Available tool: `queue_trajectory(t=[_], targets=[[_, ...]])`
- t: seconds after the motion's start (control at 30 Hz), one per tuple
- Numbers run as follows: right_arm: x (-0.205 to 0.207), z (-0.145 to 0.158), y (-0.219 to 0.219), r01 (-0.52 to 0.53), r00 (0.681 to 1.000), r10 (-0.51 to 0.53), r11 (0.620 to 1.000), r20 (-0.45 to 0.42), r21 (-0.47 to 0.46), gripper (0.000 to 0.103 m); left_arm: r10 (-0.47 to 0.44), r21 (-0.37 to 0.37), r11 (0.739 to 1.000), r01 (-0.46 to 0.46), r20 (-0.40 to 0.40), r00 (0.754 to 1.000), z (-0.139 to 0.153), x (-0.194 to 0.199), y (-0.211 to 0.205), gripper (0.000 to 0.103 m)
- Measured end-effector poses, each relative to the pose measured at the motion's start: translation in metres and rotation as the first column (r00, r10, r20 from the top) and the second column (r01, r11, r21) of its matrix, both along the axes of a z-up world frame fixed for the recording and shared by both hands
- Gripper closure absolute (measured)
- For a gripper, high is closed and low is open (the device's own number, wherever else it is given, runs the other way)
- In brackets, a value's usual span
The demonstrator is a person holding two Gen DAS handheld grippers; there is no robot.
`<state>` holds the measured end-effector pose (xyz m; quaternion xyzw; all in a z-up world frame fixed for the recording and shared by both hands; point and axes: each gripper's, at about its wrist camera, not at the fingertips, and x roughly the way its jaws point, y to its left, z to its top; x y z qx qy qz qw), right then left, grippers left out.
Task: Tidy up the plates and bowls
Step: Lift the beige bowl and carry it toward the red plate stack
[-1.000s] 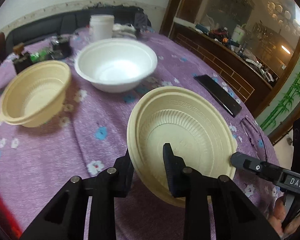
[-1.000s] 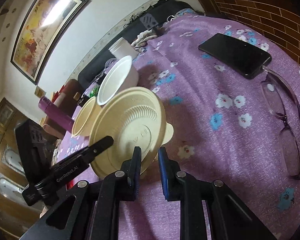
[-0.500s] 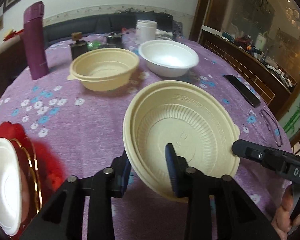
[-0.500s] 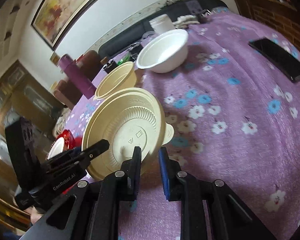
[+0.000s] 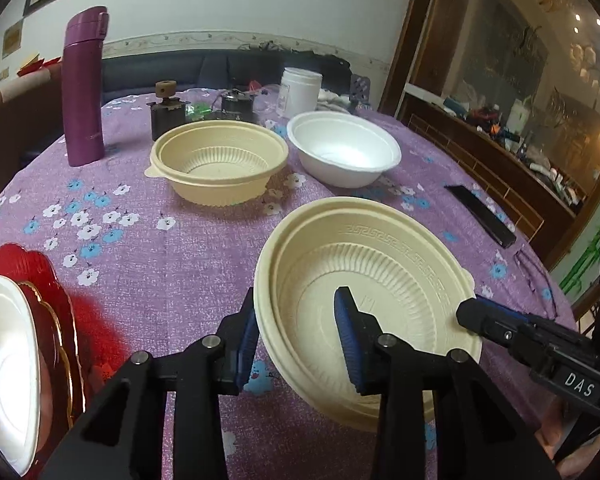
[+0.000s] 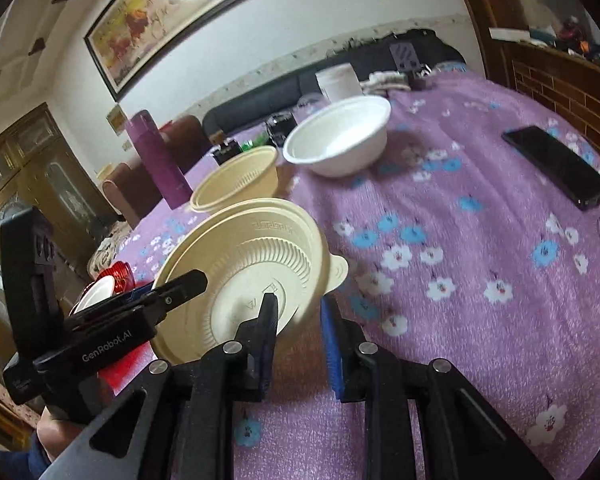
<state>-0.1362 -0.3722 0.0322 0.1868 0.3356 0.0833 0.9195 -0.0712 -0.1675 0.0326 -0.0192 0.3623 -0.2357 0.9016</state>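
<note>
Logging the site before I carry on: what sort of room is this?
Most likely a home dining or living room: a round table in a purple floral cloth, a dark sofa along the wall, a framed painting above it.

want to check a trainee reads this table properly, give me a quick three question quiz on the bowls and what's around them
1. Multiple choice: what colour is the tall flask standing left of the far beige bowl? a) black b) purple c) white
2. True or false: the white bowl is nested inside the far beige bowl.
3. How many beige bowls show in the left wrist view?

Key
1. b
2. False: they sit side by side, apart.
3. Two: the far one and the near beige bowl.
</note>
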Motion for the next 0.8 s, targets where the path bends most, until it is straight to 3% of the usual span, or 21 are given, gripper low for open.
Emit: queue_trajectory(t=[0.33, 0.8], targets=[[0.0003, -0.0008, -0.0039, -0.013, 1.0, 0.012, 0.999, 0.014, 0.039, 0.079, 0.008, -0.003, 1.0, -0.008, 0.004, 1.0, -0.0001, -0.0002, -0.0018, 0.067], [-0.0009, -0.0008, -0.0026, -0.007, 1.0, 0.007, 1.0, 0.016, 0.026, 0.079, 0.043, 0.09, 0.995, -0.044, 0.005, 0.999, -0.0035, -0.0038, -0.0081, 0.076]])
